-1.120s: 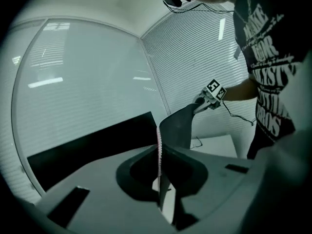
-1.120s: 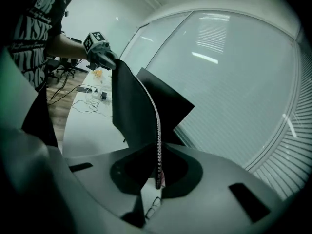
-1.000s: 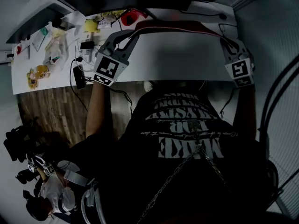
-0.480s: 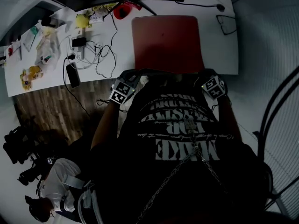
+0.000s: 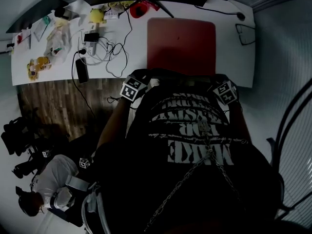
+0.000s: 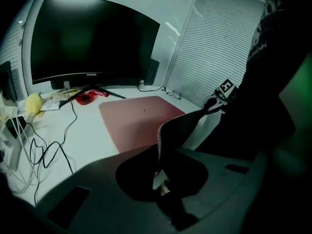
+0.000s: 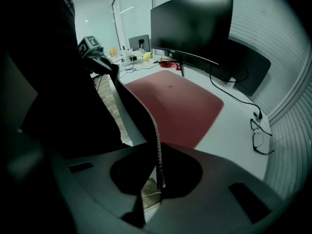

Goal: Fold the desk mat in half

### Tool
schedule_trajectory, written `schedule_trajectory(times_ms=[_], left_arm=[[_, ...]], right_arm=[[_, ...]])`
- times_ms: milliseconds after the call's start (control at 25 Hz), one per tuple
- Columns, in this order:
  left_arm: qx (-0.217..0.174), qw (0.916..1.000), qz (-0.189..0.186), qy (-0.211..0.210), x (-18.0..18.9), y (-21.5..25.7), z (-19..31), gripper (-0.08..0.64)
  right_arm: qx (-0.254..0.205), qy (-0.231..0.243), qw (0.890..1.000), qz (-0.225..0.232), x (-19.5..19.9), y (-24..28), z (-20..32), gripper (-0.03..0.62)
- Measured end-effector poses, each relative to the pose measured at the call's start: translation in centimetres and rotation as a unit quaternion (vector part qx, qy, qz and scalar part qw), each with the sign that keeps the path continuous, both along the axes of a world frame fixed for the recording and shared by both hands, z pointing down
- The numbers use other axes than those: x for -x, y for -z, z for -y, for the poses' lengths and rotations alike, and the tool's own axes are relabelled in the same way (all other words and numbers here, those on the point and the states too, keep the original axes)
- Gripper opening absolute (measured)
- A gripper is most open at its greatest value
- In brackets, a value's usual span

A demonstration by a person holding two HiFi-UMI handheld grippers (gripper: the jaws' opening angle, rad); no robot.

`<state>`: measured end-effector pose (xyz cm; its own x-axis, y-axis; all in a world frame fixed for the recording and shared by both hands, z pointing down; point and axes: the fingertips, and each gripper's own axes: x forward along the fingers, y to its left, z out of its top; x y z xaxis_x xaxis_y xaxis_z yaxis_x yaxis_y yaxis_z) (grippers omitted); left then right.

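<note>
The red desk mat (image 5: pixel 180 45) lies on the white desk (image 5: pixel 122 57) in front of the monitor. Its near edge hangs off the desk's front toward my body, showing a dark underside (image 6: pixel 178 126). My left gripper (image 5: pixel 145 79) is shut on the near left corner, and the mat's ribbed edge (image 6: pixel 159 152) runs into its jaws. At the near right corner my right gripper (image 5: pixel 218 83) is shut on the same edge (image 7: pixel 156 145). In the left gripper view my left gripper (image 6: pixel 160 179) is at the bottom centre. The right gripper view shows my right gripper (image 7: pixel 155 184) likewise.
A curved monitor (image 6: pixel 92 38) stands at the back of the desk. Tangled cables (image 5: pixel 105 52), a phone (image 5: pixel 81 70), a yellow object (image 5: pixel 95 14) and a red object (image 5: pixel 139 8) lie to the mat's left. Glasses (image 5: pixel 245 33) rest to its right. A person (image 5: pixel 53 191) crouches on the floor, lower left.
Both grippers have come down from high over the desk to its front edge, still gripping the mat's edge. The mat, raised before, now lies flat with its red side up.
</note>
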<state>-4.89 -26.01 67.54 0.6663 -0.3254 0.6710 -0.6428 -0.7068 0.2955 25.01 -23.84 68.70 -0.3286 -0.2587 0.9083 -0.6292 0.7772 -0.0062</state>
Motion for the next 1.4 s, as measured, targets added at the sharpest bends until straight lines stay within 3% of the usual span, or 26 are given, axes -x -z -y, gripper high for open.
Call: schedule_trajectory(times_ms=[240,560,920,1200,1400], left_arm=[[-0.024,0.9992,0.016,0.027,0.0,0.7,5.2,0.024],[-0.017,0.9975,0.031,0.06,0.0,0.4,11.7,0.023],[0.005,0.9881,-0.004,0.154,-0.1,0.1,20.7,0.023],[0.041,0.9835,0.049,0.17,0.0,-2.9,24.8,0.023],[0.049,0.9838,0.093,0.146,-0.2,-5.0,26.2,0.023]], right_arm=[[-0.019,-0.001,1.0,0.016,0.0,1.2,4.7,0.017],[-0.037,-0.005,0.999,0.024,0.1,1.0,11.3,0.017],[-0.025,-0.075,0.996,0.033,0.2,-0.3,20.1,0.017],[-0.024,-0.107,0.994,0.006,0.3,-1.7,24.8,0.017],[-0.002,-0.122,0.992,-0.009,0.0,-3.8,26.0,0.017]])
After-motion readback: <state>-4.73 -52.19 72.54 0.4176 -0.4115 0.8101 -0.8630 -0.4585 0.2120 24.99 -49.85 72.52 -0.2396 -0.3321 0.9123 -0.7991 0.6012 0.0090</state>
